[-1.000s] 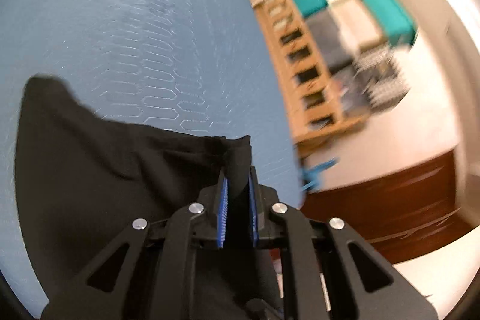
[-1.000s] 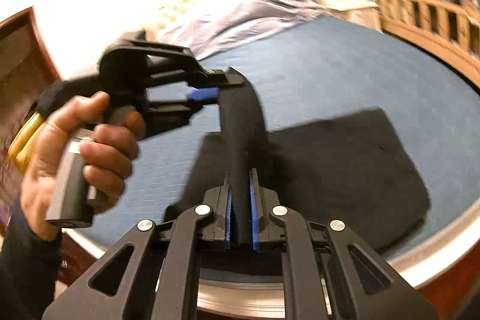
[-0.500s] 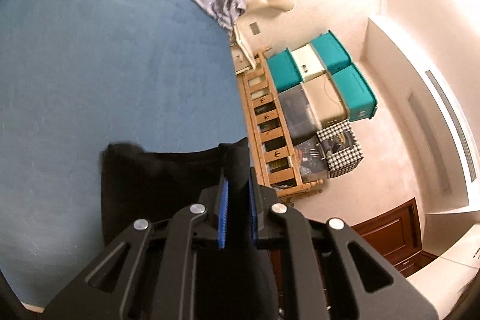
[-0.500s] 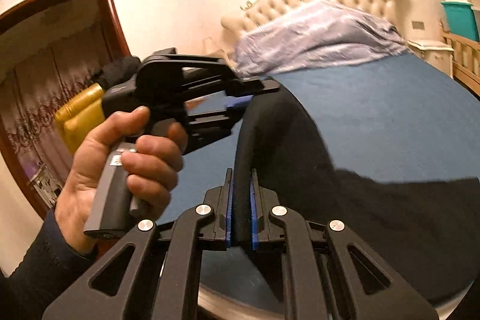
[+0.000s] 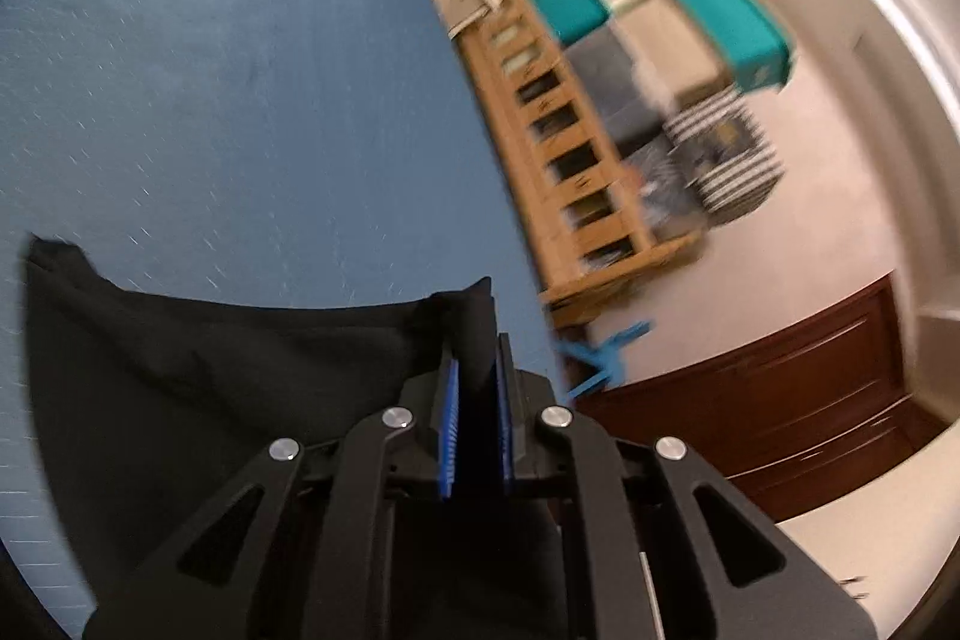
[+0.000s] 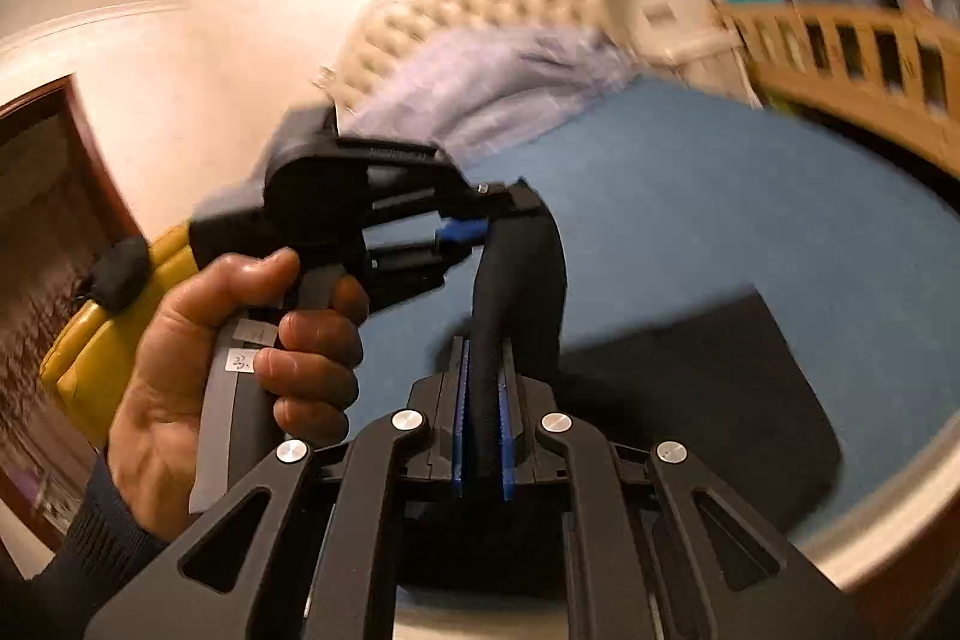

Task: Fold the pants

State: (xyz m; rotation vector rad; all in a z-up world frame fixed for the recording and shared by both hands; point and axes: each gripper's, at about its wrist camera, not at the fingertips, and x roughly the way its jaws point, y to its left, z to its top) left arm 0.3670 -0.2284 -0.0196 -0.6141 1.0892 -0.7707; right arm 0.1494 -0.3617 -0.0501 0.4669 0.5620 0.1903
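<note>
Your black pants (image 5: 198, 376) drape over the blue bed (image 5: 240, 100), the far part lying flat while the near edge lifts up to both tools. Your left hand (image 6: 198, 358) grips its handle, holding the left gripper (image 6: 480, 220) above the bed, clamped on the fabric edge. Your right gripper (image 6: 483, 400) pinches a bunched fold just below it.

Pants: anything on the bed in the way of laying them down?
Nothing visible. Both hand-held grippers, left and right, are shut on the black pants. The blue bed ahead is bare; the crumpled bedding sits far off at the headboard end.
</note>
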